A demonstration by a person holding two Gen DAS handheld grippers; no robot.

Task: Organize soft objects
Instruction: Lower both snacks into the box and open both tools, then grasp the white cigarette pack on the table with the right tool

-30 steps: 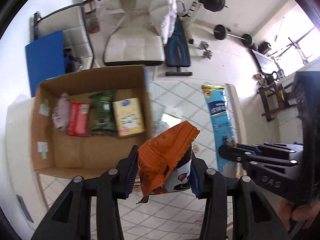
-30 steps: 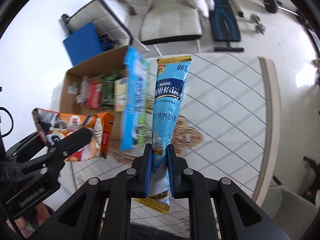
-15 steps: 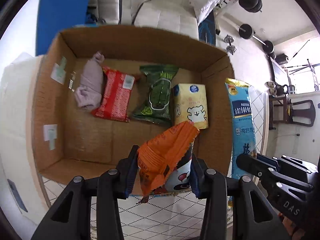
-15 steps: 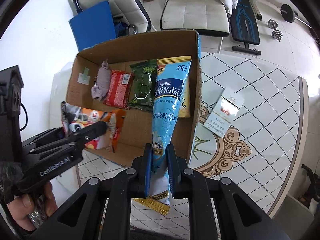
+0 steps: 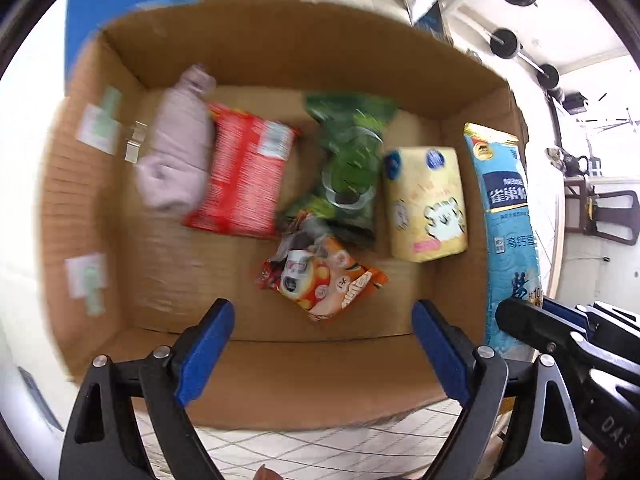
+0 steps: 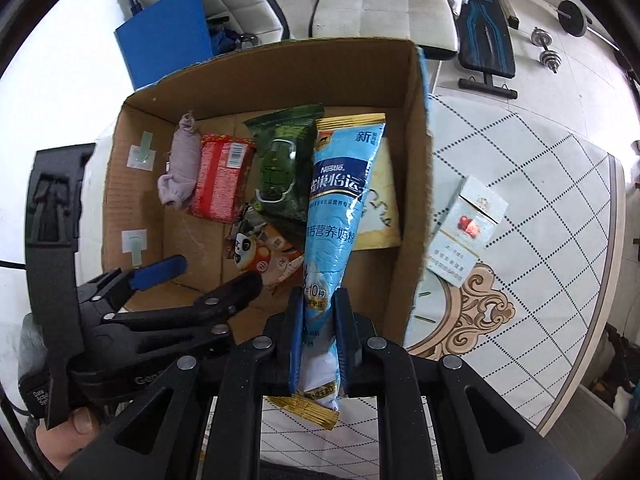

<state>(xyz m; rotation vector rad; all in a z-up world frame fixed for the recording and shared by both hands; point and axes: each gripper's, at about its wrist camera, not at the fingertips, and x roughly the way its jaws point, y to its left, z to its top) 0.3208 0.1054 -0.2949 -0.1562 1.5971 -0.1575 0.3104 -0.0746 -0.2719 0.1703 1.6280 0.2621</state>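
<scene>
Table: tiled top [image 6: 540,184] under the cardboard box [image 5: 280,52].
Left gripper [image 5: 322,340]: jaws spread, empty, orange snack bag [image 5: 324,276] just ahead inside box.
Right gripper [image 6: 318,332]: clamped on blue pouch [image 6: 340,200] above box.

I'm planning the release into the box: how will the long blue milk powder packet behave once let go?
The blue packet, pinched near its bottom end by the right gripper, stands unsupported, so probably fairly stiff. Released, it would likely topple flat into the cardboard box. Its glossy film looks slippery.

A home living room: white sofa [image 6: 376,12], weight bench [image 6: 486,44], dumbbells [image 6: 546,54] on tiled floor.
</scene>
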